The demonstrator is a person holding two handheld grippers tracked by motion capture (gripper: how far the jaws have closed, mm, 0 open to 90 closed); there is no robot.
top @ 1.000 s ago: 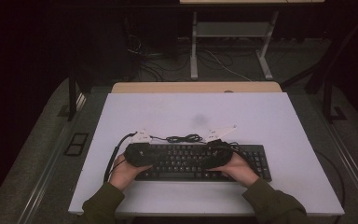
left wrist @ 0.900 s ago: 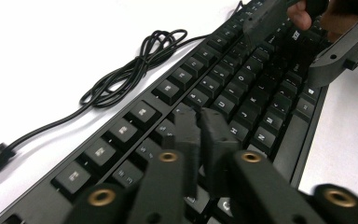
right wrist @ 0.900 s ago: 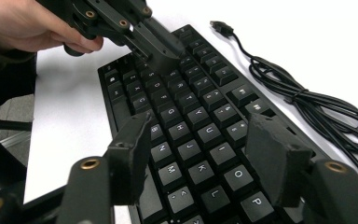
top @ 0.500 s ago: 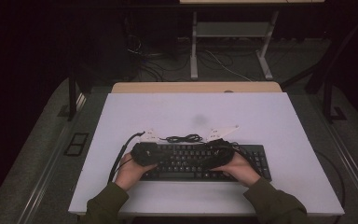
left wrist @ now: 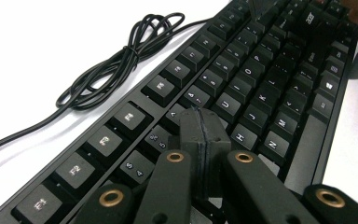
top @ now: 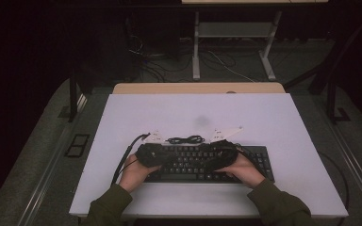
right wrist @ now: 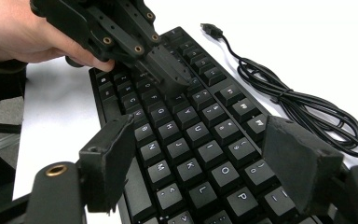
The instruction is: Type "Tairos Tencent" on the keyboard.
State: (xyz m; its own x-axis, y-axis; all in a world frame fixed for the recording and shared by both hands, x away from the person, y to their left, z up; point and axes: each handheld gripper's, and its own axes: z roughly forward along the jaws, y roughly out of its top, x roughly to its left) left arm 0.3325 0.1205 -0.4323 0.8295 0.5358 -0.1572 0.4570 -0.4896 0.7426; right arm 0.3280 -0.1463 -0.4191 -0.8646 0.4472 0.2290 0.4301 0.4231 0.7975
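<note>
So the black keyboard (top: 202,162) sits flat on the white surface (top: 283,117), near the person's edge, with its bundled USB cable (top: 185,140) lying just behind it.

The left gripper (left wrist: 200,140) has its jaws pinched fully together, nothing between them, tip down on the keys around the number row. It looks like it's poking a key. In the right gripper view you can see it (right wrist: 170,77) landing in the upper left part of the board.

The right gripper (right wrist: 200,154) hovers over the home-row area with its jaws spread wide, and they've just been opening further; nothing is held between them.

If I were doing this: keep the closed tip square on one keycap and press straight down so it doesn't slide onto a neighbor. I'd close the right one before it tries pressing anything too, otherwise those wide pads will mash several keys at once.
</note>
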